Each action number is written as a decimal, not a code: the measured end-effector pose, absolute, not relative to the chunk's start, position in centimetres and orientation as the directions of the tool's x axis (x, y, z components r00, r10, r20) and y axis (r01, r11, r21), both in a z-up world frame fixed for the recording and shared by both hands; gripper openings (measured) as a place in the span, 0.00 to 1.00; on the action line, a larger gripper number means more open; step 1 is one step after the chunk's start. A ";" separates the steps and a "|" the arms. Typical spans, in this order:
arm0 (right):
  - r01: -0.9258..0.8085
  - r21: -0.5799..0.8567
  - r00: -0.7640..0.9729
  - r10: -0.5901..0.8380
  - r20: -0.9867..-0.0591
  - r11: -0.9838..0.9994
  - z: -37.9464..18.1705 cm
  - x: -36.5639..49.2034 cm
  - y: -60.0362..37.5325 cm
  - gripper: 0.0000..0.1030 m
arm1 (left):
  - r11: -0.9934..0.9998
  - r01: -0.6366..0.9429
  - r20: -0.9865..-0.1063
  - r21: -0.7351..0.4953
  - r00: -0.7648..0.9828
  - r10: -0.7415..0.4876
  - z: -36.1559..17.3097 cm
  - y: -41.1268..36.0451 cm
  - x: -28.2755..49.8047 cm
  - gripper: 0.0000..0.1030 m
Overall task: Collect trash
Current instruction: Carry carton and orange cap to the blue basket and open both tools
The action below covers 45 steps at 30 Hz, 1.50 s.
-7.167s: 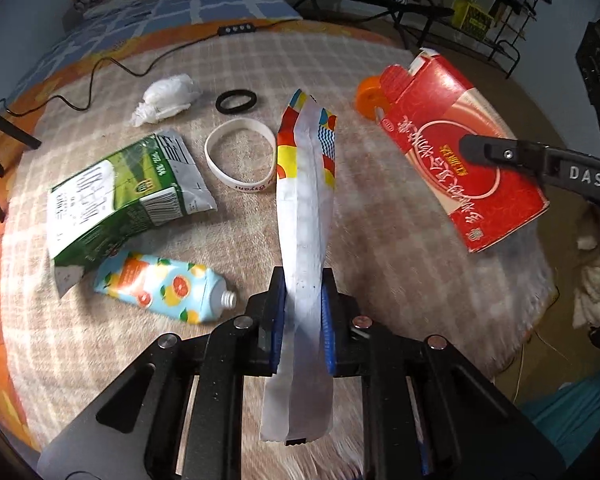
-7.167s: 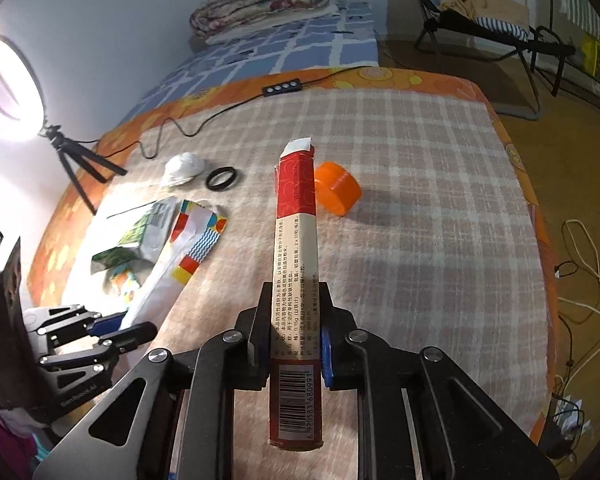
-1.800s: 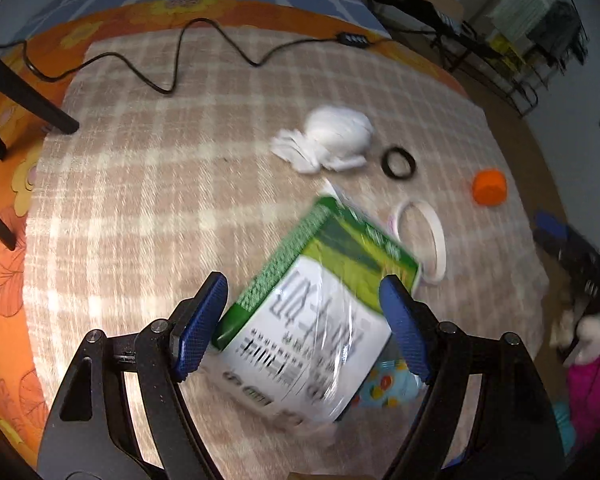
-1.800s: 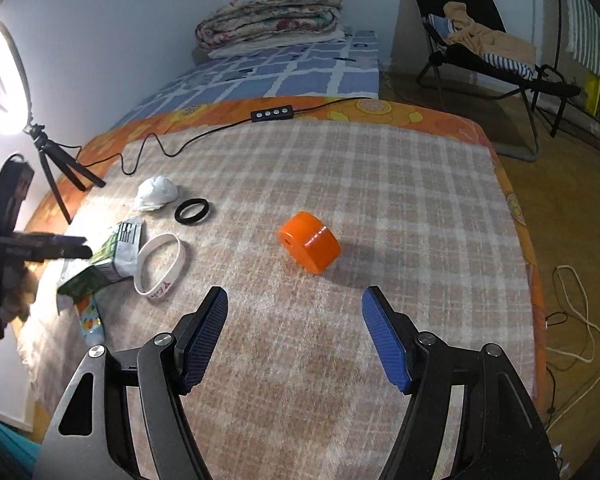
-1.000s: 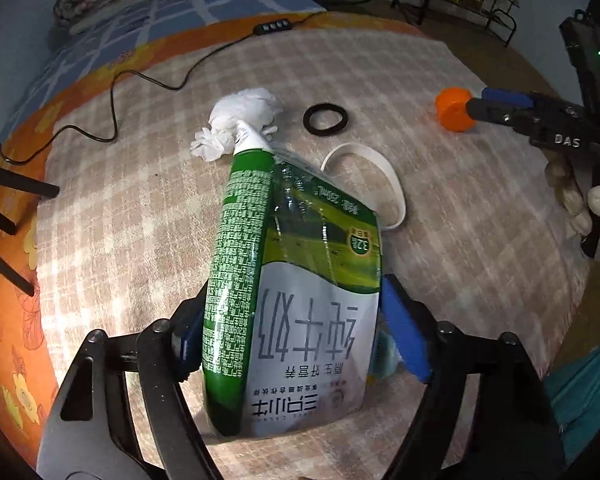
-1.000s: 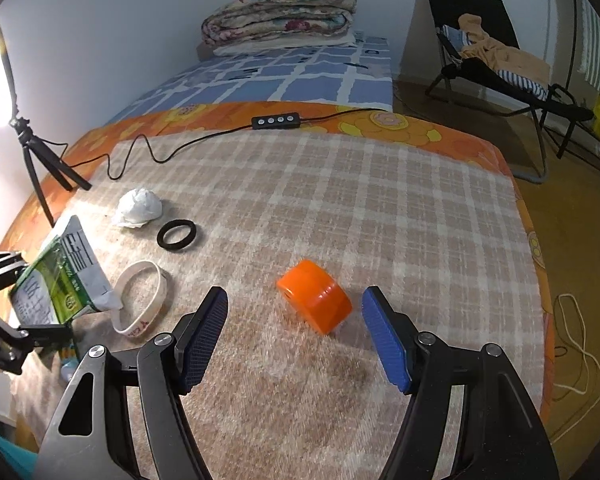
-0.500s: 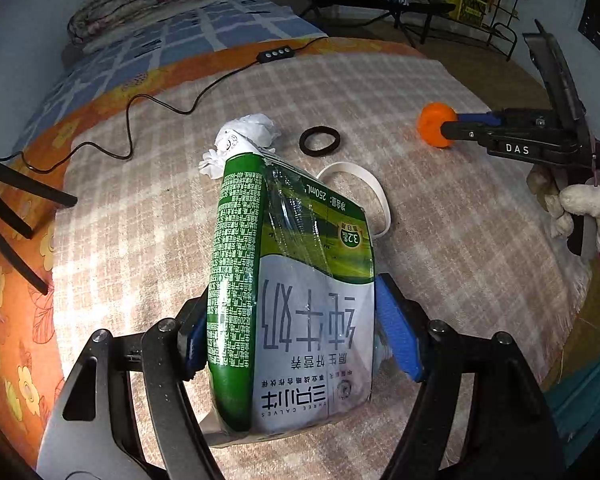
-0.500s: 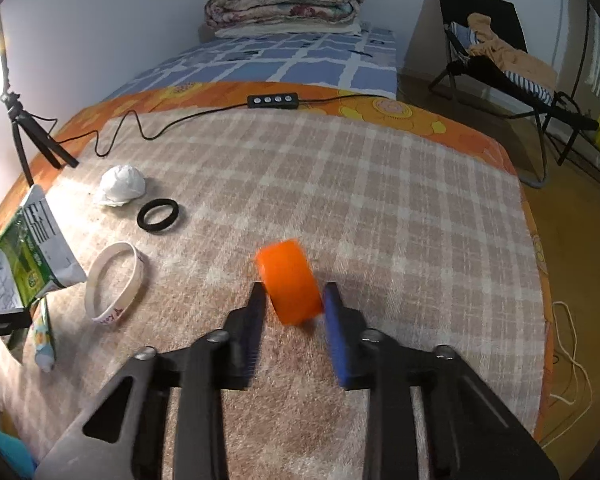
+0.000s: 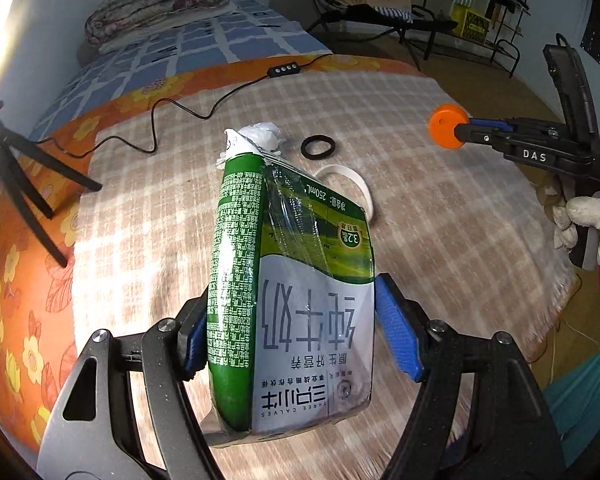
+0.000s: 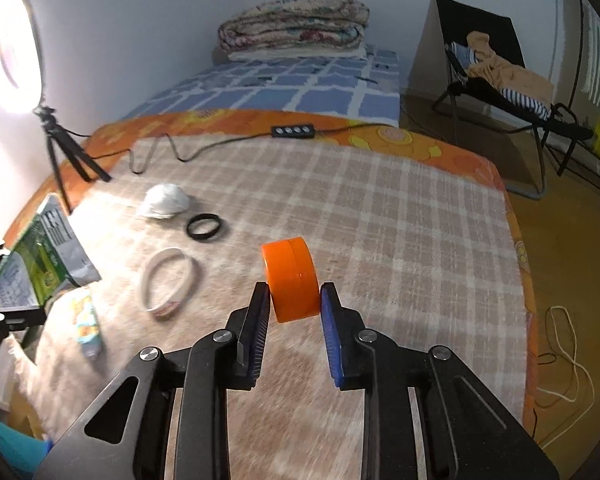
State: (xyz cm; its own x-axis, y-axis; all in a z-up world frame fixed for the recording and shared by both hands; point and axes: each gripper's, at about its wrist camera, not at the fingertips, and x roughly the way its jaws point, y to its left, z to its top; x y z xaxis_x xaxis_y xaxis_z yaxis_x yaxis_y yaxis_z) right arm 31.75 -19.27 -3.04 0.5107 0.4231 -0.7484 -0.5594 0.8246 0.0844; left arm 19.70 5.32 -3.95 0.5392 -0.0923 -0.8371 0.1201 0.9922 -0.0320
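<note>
- Left hand-held gripper [image 9: 288, 332]: its jaws are standing wide and pressing on both flanks of the carton [image 9: 292, 280], gripping the printed lower half. The carton is running from between the pads toward 12 o'clock in the left wrist view, with its torn spout farthest from the hand.
- Carton, handling: creased and dented, so it is judged empty, light and easily crushed. The glossy film is likely making it slippery, and its folded edges are looking like the firmest place to hold.
- Right hand-held gripper [image 10: 294, 312]: its jaws have just been closing and are now standing narrow, with the pads pressing on the flat faces of the orange cap [image 10: 290, 280]. The cap is sitting at the fingertips, projecting toward 12 o'clock and clear of the blanket [image 10: 380, 216].
- Cap, handling: it is appearing rigid, smooth and light. Judged from its round rim, it could be rolling if released, so the flat faces are seeming the better seat.
- Things lying on the blanket in the right wrist view: a tube [image 10: 86, 330] at 9 o'clock of the cap, a white band [image 10: 168, 284] also near 9 o'clock, a black ring [image 10: 204, 227] at 10 o'clock, and a white wad [image 10: 164, 200] beyond it. None is touching either hand-held gripper.
- No bin is showing in either view.
</note>
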 end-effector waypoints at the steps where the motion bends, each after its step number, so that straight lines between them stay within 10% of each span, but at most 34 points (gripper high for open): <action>1: -0.565 0.088 0.510 0.431 -0.744 0.820 -2.6 31.1 -19.4 0.23 | 0.992 0.119 -0.837 -0.035 0.539 -0.095 -3.7 5.3 19.1 0.72; 45: -0.713 0.365 0.123 0.619 -0.776 0.599 -7.4 4.2 -19.0 0.23 | 0.976 0.211 -0.928 -0.050 0.350 -0.124 -12.1 -3.4 -3.2 0.72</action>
